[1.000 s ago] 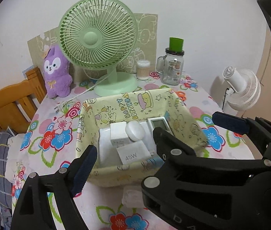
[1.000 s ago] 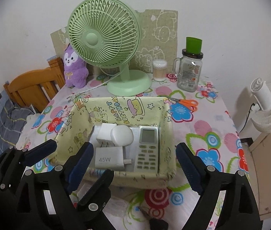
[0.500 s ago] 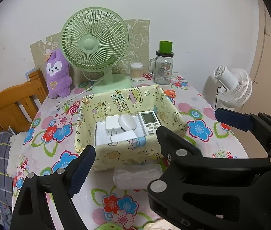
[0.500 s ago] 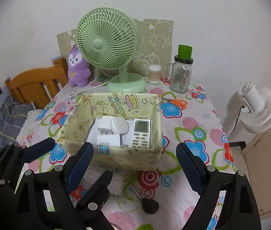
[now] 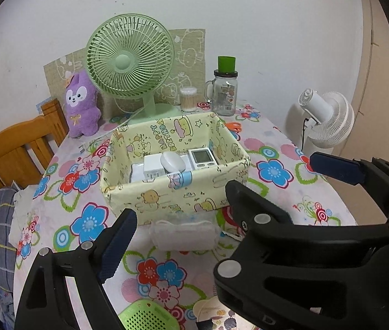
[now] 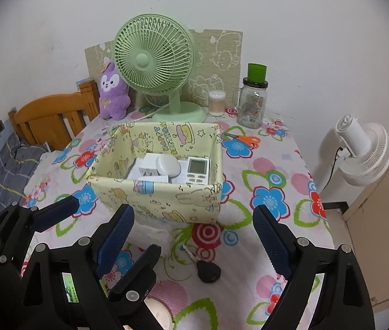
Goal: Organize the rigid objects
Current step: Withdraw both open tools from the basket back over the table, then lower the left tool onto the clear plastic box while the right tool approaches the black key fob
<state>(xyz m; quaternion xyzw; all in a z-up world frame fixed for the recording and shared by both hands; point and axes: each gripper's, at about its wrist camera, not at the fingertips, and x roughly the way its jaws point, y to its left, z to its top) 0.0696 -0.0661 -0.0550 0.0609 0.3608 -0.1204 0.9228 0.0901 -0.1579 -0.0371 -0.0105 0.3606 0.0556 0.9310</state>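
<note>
Your left tongs (image 5: 216, 192) stand wide with nothing between the pads; your right tongs (image 6: 194, 236) likewise stand wide and empty. Both hang over the near part of the table (image 6: 274, 170), short of the fabric basket (image 6: 161, 195).

Edges: the table's right edge runs near the white standing fan (image 6: 365, 151), which stands off the table. The left edge meets a wooden chair (image 6: 51, 115) and grey plaid bedding (image 6: 12, 162). The far edge sits against the wall, lined by one green desk fan (image 6: 153, 57), one purple plush toy (image 6: 113, 96), one tub of cotton swabs (image 6: 216, 101) and one glass jar (image 6: 252, 104) with a green lid.

Open room: bare cloth lies to the right of the basket, and a narrower strip to its left. One pair of orange-handled scissors (image 6: 245, 140) lies just beyond the basket's far right corner.

Basket contents, counted as far as visible: one remote control (image 6: 198, 170) at the right, one white oval case (image 6: 169, 166) at centre, and white charger blocks (image 6: 149, 166) at left; at least two, exact number unclear behind the near wall.

Outside the basket, near side: one white tissue pack (image 5: 183, 233) touching or just beside the near wall, one black key (image 6: 208, 271), and one green perforated device (image 5: 147, 316) at the near edge, partly hidden.
</note>
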